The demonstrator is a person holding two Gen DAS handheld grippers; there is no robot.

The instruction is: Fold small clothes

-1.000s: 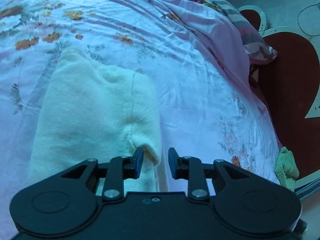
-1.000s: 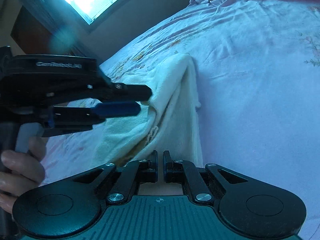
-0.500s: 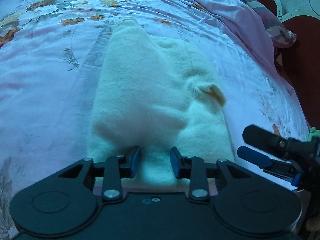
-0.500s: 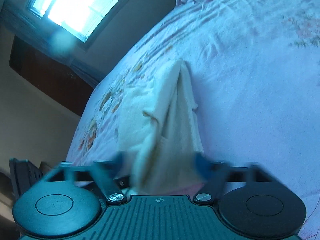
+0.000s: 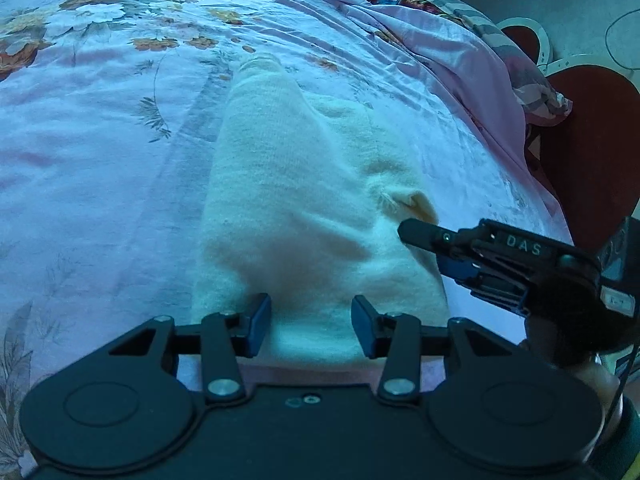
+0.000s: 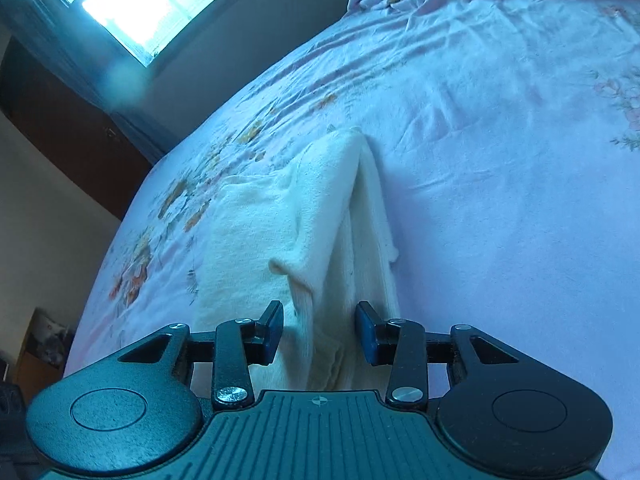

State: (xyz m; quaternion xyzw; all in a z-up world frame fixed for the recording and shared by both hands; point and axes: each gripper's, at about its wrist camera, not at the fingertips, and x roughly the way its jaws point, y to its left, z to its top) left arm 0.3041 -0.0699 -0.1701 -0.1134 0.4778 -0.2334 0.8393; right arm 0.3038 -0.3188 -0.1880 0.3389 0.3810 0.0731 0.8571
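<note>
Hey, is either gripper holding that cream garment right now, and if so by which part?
Neither. The left gripper and right gripper stand open over the near end of the cream garment, pads not pressing it.

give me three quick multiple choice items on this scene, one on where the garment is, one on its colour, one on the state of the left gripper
1. Where does the garment lie?
A. on the floral bedsheet
B. on a wooden chair
C. in a basket

2. What colour is the garment?
A. dark red
B. cream
C. black

3. How does the left gripper stand?
A. clamped shut on the garment
B. open, with the garment's near edge between its fingers
C. shut on nothing, well above the bed

Key: 1 A, the garment lies spread on the sheet in both views. 2 B, its knit shows pale cream against the pink sheet. 3 B, a clear gap shows between each blue pad and the cloth; the jaws have just been opening.
</note>
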